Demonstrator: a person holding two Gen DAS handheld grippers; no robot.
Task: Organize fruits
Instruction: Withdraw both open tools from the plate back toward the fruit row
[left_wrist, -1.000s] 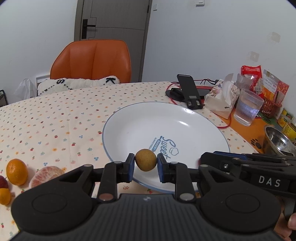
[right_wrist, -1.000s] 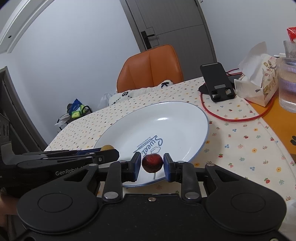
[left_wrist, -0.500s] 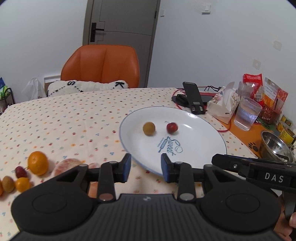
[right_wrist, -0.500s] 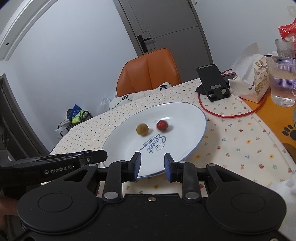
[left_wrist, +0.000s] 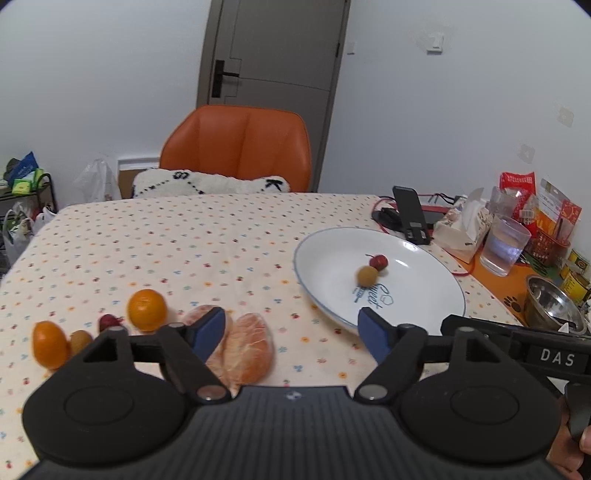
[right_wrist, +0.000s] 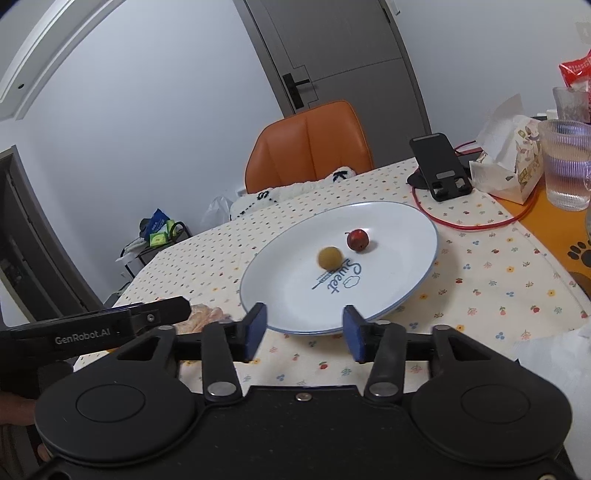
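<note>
Two hand-held grippers hover over a flower-print table (left_wrist: 207, 251) midway through a fruit-sorting job. The left gripper (left_wrist: 291, 334) has its blue-padded fingers (left_wrist: 208, 328) spread wide and empty, poised just above the peeled orange segments (left_wrist: 251, 345) that lie on the cloth at the near edge. The right gripper (right_wrist: 303, 330) is likewise wide apart and empty, level with the near rim of the white plate (right_wrist: 399, 225).

The plate, printed with the word "Sweet", serves as the collecting dish. It holds two pieces: a small tan-yellow round fruit (right_wrist: 330, 257) and a small red fruit with a stem (right_wrist: 357, 239), lying just beside each other near the middle, apparently not quite touching in the right wrist view.

The rest of the fruit waits in a loose row on the table to the left of the plate: an orange mandarin (left_wrist: 146, 309), a second mandarin (left_wrist: 49, 344) at the far left, a small brownish fruit (left_wrist: 80, 341) and a small dark red fruit (left_wrist: 109, 322) between them. The left gripper sits nearest this row, which suggests it is placed for the next pick, while the right one stays by the plate.

A ribbed glass of water (right_wrist: 567, 162), a tissue pack (right_wrist: 511, 166) and a phone stand (right_wrist: 441, 166) crowd the table's far right, well apart from the fruit.
</note>
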